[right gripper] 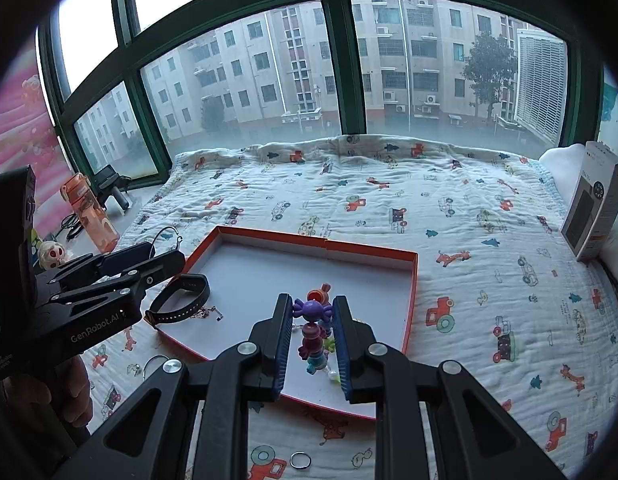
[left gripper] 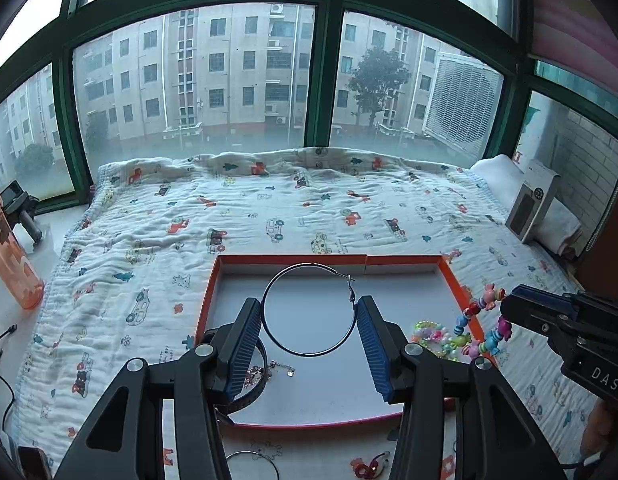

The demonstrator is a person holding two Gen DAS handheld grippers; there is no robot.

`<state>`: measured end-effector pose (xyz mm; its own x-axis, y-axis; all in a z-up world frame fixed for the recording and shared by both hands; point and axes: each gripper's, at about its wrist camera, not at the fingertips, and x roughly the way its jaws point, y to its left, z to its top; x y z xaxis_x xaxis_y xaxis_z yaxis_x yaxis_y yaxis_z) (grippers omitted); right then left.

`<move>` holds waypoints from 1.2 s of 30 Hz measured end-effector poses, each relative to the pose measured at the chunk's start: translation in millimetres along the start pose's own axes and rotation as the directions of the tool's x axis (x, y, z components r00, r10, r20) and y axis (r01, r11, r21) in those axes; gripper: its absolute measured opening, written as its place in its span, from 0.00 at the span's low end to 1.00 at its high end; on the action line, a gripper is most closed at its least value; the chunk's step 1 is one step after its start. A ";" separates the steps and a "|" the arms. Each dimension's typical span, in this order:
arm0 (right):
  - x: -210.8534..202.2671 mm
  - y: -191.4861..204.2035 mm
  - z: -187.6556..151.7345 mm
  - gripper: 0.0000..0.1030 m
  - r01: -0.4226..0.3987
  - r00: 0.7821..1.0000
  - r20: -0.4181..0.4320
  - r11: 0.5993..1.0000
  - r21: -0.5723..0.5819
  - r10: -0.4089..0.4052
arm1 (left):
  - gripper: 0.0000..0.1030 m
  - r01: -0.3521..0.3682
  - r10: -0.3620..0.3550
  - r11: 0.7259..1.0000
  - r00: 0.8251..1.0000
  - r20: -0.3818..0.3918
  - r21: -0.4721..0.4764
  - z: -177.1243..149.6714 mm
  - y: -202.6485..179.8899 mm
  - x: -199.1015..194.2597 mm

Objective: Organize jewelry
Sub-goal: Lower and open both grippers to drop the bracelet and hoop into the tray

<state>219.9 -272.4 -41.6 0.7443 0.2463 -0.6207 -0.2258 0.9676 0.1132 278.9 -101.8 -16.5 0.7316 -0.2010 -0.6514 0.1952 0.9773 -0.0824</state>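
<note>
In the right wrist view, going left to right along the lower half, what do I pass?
Left gripper holding the hoop earring → black band in the orange tray → right gripper shut on the beaded bracelet → bare blanket → white box.

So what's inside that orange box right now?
In the orange box lie a black bracelet and a small chain. The right claw holding the bead bracelet hides part of the floor.

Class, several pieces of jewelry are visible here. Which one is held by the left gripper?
The large thin dark metal hoop earring, held between the left gripper jaws above the orange-rimmed tray. The colourful beaded bracelet is in the right gripper.
</note>
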 end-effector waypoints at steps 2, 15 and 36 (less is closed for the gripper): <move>5.7 -2.3 -1.4 0.22 -0.006 1.000 -0.014 1.000 0.010 0.007 | 0.51 -0.002 0.002 1.000 1.000 -0.014 -0.006 -1.5 2.6 9.9; 41.8 -9.3 -8.5 0.22 -0.017 0.997 -0.079 1.000 0.023 0.019 | 0.51 -0.010 0.007 1.000 0.993 -0.116 -0.022 -20.2 11.4 69.0; 67.9 -30.9 -20.0 0.23 0.064 0.988 -0.142 0.998 0.027 -0.060 | 0.52 -0.010 0.014 1.000 0.983 -0.186 0.019 -35.0 8.7 107.8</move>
<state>264.8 -286.7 -102.8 0.6597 0.1778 -0.7302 -0.1603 0.9825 0.0944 336.6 -112.6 -113.9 0.6003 -0.1716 -0.7812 0.2001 0.9779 -0.0610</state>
